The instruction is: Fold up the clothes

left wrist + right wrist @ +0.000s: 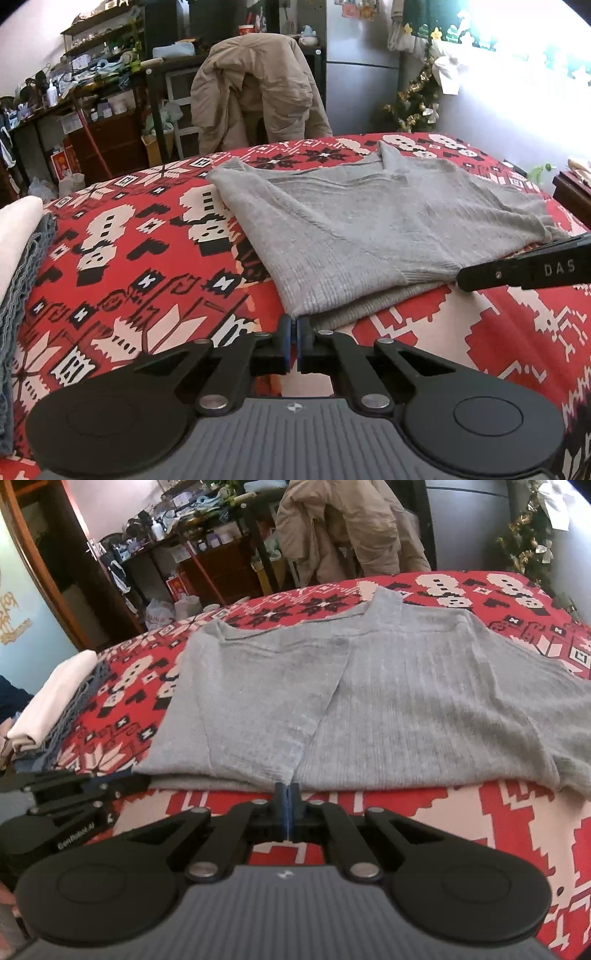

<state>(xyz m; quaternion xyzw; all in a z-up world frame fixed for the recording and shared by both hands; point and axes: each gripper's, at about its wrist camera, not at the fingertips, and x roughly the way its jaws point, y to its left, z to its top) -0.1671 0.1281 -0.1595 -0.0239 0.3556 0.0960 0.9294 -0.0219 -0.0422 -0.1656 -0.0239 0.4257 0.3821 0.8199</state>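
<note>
- Nearest the lens, the left gripper (294,332) has its fingers drawn together at the near left corner of the grey knit sweater (369,229); whether any cloth is pinched between them I cannot tell.
- Right gripper (287,794) likewise has its pads pressed together, right at the sweater's near hem, where a folded-over edge meets it — a pinch of fabric there is possible but not visible.
- Sweater lies flat on the red patterned bedspread (129,258), one side panel folded over the middle, neck end away from the cameras.
- By its look, ribbed knit: soft, light, limp, liable to stretch and sag when lifted. Best taken at the thicker hem band or at corners, both layers at once, so the fold does not slide apart.
- No containers show — only a stack of folded clothes (55,701) at the bed's left edge, white on top, grey-blue below.
</note>
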